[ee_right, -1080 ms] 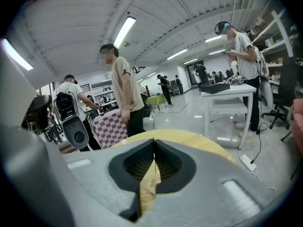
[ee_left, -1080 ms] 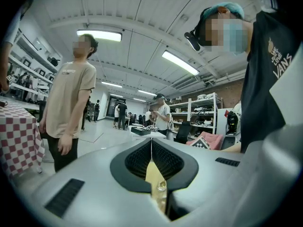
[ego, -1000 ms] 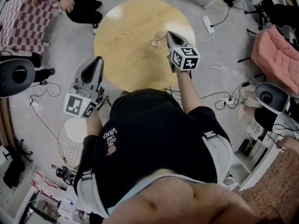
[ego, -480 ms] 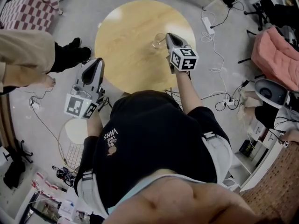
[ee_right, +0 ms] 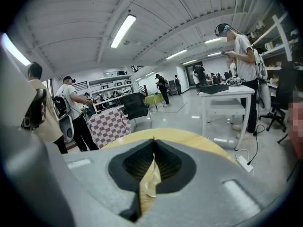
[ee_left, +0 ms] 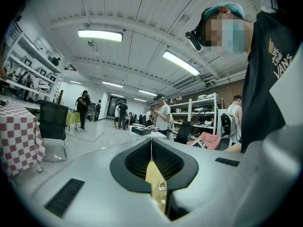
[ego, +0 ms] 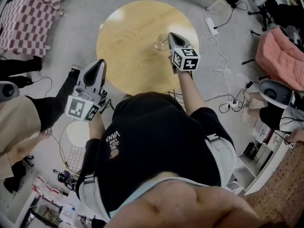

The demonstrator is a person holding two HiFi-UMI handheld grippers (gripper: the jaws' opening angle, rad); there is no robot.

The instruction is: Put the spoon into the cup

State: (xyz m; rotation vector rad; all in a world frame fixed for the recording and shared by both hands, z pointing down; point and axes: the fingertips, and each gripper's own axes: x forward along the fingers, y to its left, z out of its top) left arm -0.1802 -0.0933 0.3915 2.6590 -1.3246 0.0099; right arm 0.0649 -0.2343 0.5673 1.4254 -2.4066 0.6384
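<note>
While the left gripper (ego: 100,61) is hovering off the table (ego: 128,27), jaws closed and empty, the right gripper (ego: 170,35), likewise closed and empty, is pointing just beside the cup (ego: 160,42); I can't make out the spoon.

Bright even indoor light from ceiling strip lights (ee_left: 99,34), glare patches on glossy floor (ee_right: 208,115), faint soft shadows, strong fisheye bending, black vignetted corners, nearest foreground out of focus
</note>
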